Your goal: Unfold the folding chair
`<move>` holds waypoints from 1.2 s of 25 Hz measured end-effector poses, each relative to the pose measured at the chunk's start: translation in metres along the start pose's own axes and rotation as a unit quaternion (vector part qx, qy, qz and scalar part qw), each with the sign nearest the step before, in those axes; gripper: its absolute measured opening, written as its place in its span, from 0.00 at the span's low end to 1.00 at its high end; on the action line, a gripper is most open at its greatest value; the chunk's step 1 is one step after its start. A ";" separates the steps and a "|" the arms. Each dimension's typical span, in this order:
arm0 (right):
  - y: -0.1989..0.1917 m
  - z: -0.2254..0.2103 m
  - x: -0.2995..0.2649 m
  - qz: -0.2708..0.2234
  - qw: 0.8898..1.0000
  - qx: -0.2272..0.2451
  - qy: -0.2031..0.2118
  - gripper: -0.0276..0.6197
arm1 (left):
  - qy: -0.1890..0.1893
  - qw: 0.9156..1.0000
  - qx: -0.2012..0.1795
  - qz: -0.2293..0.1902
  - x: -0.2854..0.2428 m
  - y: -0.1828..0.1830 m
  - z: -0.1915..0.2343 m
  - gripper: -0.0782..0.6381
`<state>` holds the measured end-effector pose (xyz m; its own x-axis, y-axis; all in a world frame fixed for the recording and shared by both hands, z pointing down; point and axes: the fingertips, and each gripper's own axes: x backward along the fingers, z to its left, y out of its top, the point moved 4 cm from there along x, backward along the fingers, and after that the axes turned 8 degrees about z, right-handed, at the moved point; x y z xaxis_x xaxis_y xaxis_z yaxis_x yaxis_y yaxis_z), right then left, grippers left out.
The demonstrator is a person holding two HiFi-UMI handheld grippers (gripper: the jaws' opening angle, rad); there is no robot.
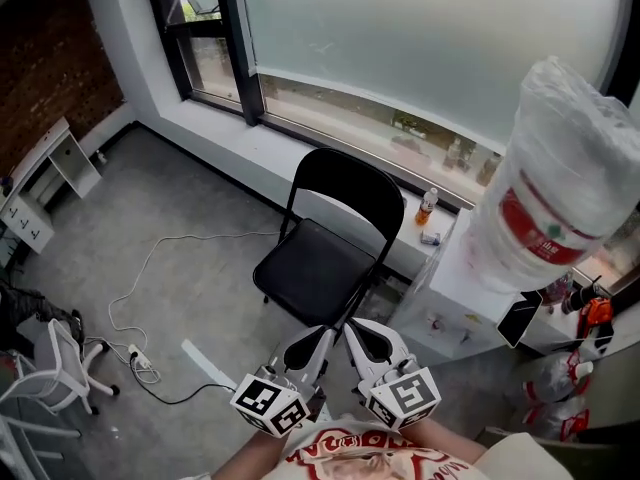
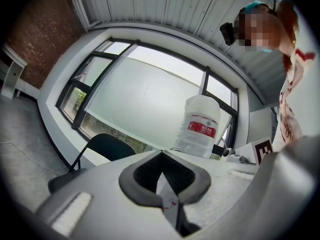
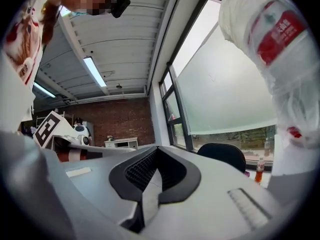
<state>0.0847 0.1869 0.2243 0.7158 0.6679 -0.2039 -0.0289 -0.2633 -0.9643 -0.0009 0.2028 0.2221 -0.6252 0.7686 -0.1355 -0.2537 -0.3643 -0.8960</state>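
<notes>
1. My left tool (image 1: 318,340) is closed, holding nothing.
2. My right tool (image 1: 362,336) is closed too, also empty.
3. The chair (image 1: 318,268) stands unfolded on the floor (image 1: 180,268) ahead of both tools, apart from them.

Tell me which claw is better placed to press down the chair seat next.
Left, narrowly. Both claws are shut, clear of the open chair. The left claw lines up with the seat's front edge; the right claw sits off its corner.
</notes>
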 end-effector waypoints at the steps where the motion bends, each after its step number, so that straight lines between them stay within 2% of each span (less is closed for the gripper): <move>1: -0.003 0.004 0.008 0.002 1.000 0.002 0.007 0.08 | 0.005 1.000 -0.003 0.001 0.005 -0.006 -0.008 0.12; 5: -0.011 0.021 0.032 0.006 0.999 0.001 0.031 0.08 | 0.025 1.000 -0.011 0.003 0.026 -0.023 -0.033 0.12; 12: -0.010 0.055 0.051 -0.005 0.998 0.009 0.057 0.08 | 0.044 0.999 -0.024 -0.005 0.063 -0.022 -0.056 0.12; 20: -0.023 0.092 0.073 -0.001 0.999 0.003 0.040 0.08 | 0.036 0.999 -0.030 -0.018 0.105 -0.021 -0.074 0.12; 26: -0.041 0.157 0.095 -0.002 1.000 -0.002 0.024 0.08 | 0.031 0.998 -0.049 -0.009 0.179 -0.039 -0.090 0.12; 30: -0.051 0.207 0.119 -0.007 1.000 0.004 0.019 0.08 | 0.030 0.999 -0.043 -0.002 0.227 -0.057 -0.099 0.12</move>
<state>0.0263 0.4238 0.2138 0.7424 0.6440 -0.1846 -0.0251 -0.2487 -0.9683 -0.0553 0.4503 0.2008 -0.5780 0.8011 -0.1555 -0.1899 -0.3173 -0.9291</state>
